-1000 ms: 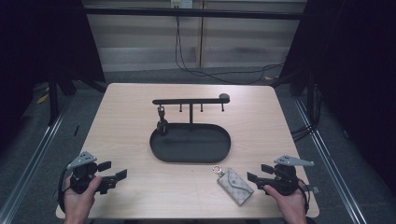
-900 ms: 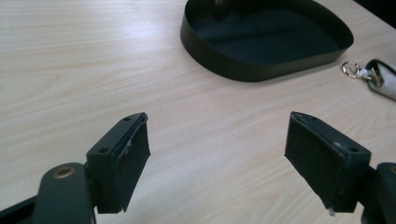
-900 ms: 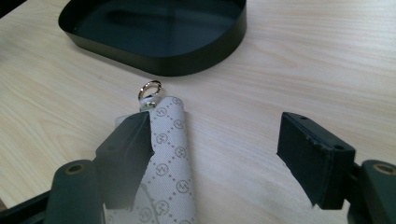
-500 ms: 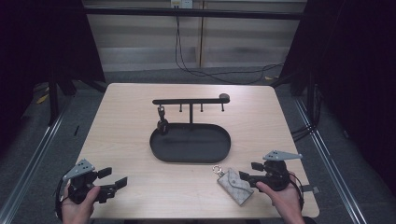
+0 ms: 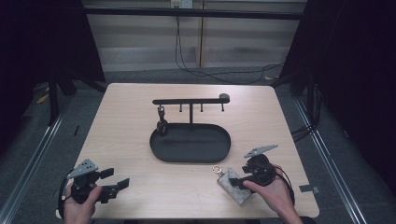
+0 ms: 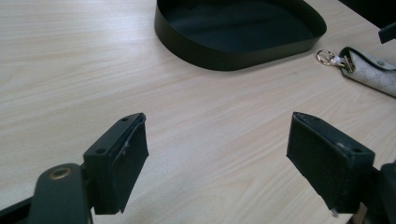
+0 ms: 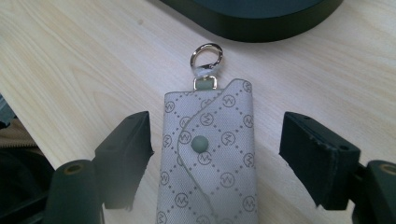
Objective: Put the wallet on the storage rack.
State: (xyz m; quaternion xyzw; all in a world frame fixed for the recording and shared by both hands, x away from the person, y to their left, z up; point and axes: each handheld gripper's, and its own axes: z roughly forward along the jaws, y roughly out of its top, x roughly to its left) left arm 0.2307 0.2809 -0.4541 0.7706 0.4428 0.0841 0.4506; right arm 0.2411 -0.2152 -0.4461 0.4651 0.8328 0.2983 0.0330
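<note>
A grey patterned key pouch [image 5: 232,185] with a gold ring [image 5: 217,171] lies on the table, just in front of the black oval tray [image 5: 196,142]. My right gripper [image 5: 239,177] is open and low over the pouch's near end, one jaw on either side of it. In the right gripper view the pouch [image 7: 210,163] lies between the spread jaws of the gripper [image 7: 217,140], its ring [image 7: 207,56] pointing toward the tray [image 7: 261,28]. My left gripper [image 5: 116,178] is open near the table's front left corner, holding nothing.
A black rack [image 5: 187,100] with several hooks stands behind the tray; a small dark object [image 5: 161,123] hangs from its left hook. The left gripper view shows the gripper [image 6: 217,144] over bare wood, the tray's rim [image 6: 224,58] and the pouch [image 6: 369,72] ahead.
My right gripper has moved left from the table's right side until its jaws straddle the pouch. The left gripper has drifted slightly toward the near edge.
</note>
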